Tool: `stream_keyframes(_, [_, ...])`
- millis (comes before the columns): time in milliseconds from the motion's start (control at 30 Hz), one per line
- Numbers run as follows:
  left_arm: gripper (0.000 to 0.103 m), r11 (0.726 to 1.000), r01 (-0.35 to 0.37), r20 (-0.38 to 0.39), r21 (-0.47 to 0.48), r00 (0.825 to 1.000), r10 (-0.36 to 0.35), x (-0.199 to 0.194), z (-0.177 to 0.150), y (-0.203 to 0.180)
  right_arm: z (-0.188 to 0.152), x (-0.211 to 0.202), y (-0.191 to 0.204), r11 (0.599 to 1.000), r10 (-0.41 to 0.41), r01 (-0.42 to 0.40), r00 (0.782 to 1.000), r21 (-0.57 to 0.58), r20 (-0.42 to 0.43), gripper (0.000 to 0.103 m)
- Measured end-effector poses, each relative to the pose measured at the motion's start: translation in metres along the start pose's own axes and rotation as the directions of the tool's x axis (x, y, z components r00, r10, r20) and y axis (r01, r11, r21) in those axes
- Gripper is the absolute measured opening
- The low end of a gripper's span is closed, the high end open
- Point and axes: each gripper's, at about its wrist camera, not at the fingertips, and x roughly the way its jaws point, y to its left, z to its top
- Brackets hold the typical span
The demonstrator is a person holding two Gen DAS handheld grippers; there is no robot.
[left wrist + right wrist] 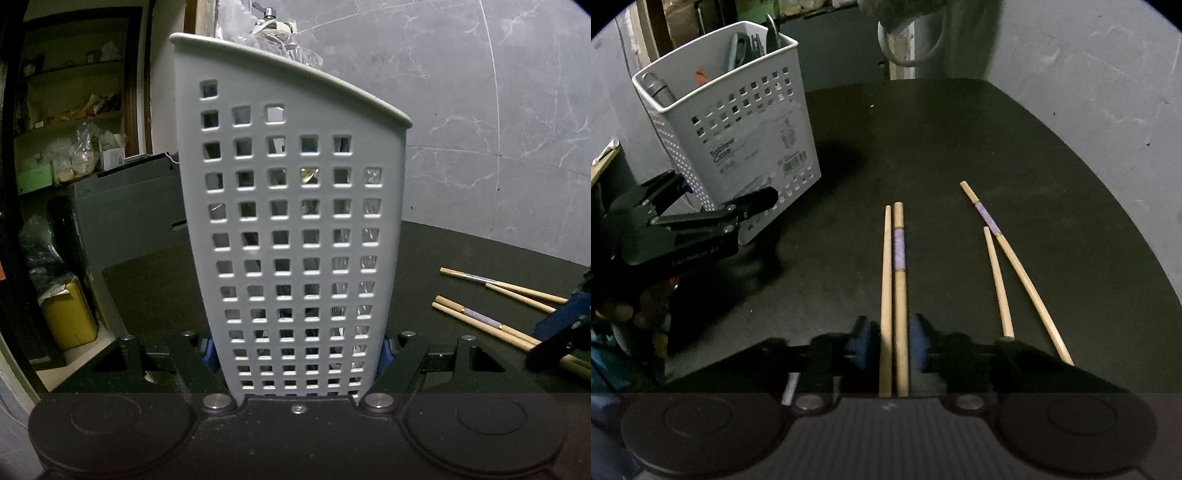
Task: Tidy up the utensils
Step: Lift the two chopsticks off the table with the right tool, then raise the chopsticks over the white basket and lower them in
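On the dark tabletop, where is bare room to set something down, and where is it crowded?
Bare: the stretch between the white basket and the near chopstick pair, and the far tabletop beyond both pairs. Crowded: the near right side, where the second pair lies beside the right claw.

The utensil caddy (738, 122) is pale grey-white plastic with a grid of little square holes and a barcode label. Chopsticks (895, 295) are light tan wood, some with a lilac band. The surface (923, 140) is matte black, the wall (480, 110) grey marble with white veins.
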Motion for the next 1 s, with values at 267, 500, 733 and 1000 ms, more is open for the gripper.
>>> stream_keyframes(267, [0.075, 1.0, 0.001, -0.003, 0.005, 1.0, -0.001, 0.0, 0.0, 0.0, 0.022, 0.009, 0.004, 0.998, -0.006, 0.0, 0.996, -0.067, -0.091, 0.036])
stream_keyframes(500, [0.075, 1.0, 0.008, 0.0, -0.002, 1.0, -0.008, 0.0, 0.001, 0.001, 0.04, 0.014, 0.0, 0.997, -0.001, -0.013, 0.982, -0.078, -0.187, 0.013])
stream_keyframes(733, [0.075, 1.0, 0.012, 0.004, 0.001, 1.0, -0.012, -0.002, -0.002, 0.003, 0.034, 0.006, -0.019, 0.993, 0.094, -0.09, 0.994, 0.082, -0.052, 0.013])
stream_keyframes(1000, [0.075, 1.0, 0.012, -0.001, 0.003, 1.0, -0.012, -0.002, 0.0, 0.003, 0.02, -0.005, -0.038, 0.941, 0.252, -0.3, 0.931, 0.159, 0.264, 0.013])
